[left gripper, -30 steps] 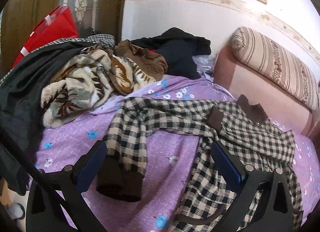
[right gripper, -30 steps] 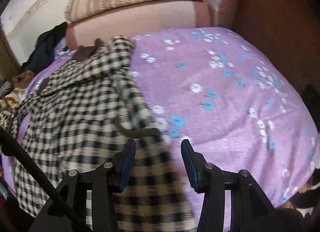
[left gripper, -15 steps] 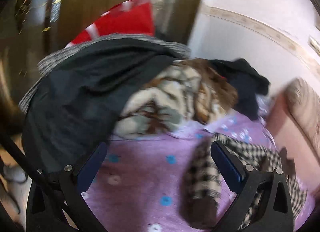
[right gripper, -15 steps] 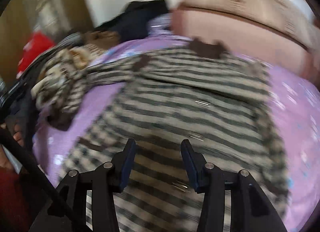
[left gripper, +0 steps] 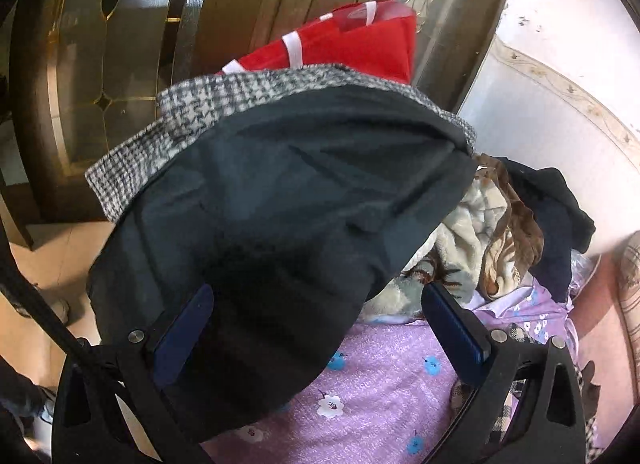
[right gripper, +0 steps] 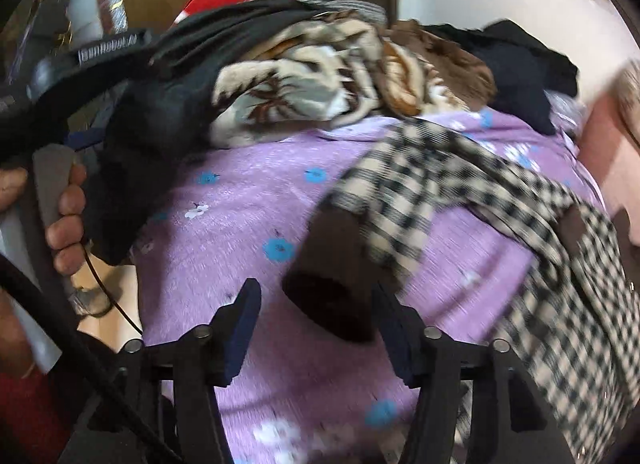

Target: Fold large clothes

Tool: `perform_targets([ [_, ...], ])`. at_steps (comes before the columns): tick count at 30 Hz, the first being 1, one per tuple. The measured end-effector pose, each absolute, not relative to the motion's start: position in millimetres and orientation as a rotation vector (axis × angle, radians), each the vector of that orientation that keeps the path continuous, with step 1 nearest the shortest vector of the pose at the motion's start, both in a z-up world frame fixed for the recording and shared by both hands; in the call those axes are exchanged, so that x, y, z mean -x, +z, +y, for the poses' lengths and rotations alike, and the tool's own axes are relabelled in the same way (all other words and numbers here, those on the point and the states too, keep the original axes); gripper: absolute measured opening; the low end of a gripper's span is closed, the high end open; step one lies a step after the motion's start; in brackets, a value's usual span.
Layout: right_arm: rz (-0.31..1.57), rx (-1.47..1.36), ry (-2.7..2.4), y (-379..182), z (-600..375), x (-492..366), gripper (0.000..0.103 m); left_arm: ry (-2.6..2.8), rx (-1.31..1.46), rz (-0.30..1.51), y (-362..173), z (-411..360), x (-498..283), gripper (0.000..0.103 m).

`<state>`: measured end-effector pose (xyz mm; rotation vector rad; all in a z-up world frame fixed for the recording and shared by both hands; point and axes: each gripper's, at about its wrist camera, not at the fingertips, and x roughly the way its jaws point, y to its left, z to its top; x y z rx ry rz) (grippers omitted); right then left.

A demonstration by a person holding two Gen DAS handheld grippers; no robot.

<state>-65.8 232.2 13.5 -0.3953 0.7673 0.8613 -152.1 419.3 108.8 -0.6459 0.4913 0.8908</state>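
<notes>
A black-and-cream checked jacket (right gripper: 516, 220) lies spread on the purple flowered bed sheet (right gripper: 240, 224). Its sleeve ends in a brown cuff (right gripper: 332, 284). My right gripper (right gripper: 316, 328) is open, and the cuff lies between its fingers without being held. My left gripper (left gripper: 316, 328) is open and points at a dark garment (left gripper: 288, 232) at the bed's left edge, whose fold hangs between its fingers. Only a sliver of the checked jacket (left gripper: 516, 332) shows in the left wrist view.
A heap of clothes sits at the head of the bed: a cream and brown patterned blanket (right gripper: 304, 84), a brown garment (right gripper: 452, 60), a dark navy one (right gripper: 520, 72). A houndstooth coat (left gripper: 200, 112) and red bag (left gripper: 352, 44) stand before a wooden door (left gripper: 120, 64). A pink headboard (right gripper: 612, 144) is at right.
Both grippers have swung left. The left one turned from the checked jacket to the dark garment at the bed edge. The right one moved from the jacket's body to its left sleeve cuff.
</notes>
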Motion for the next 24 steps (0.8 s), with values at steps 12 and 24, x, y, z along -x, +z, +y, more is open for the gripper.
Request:
perform_targets([
  [12, 0.756, 0.139, 0.769, 86.0, 180.0, 3.0, 0.004, 0.831, 0.579, 0.513, 110.4, 391.5, 127.4, 0.103],
  [24, 0.804, -0.102, 0.143, 124.3, -119.7, -113.2, 0.004, 0.585, 0.368, 0.537, 114.8, 297.8, 71.2, 0.103],
])
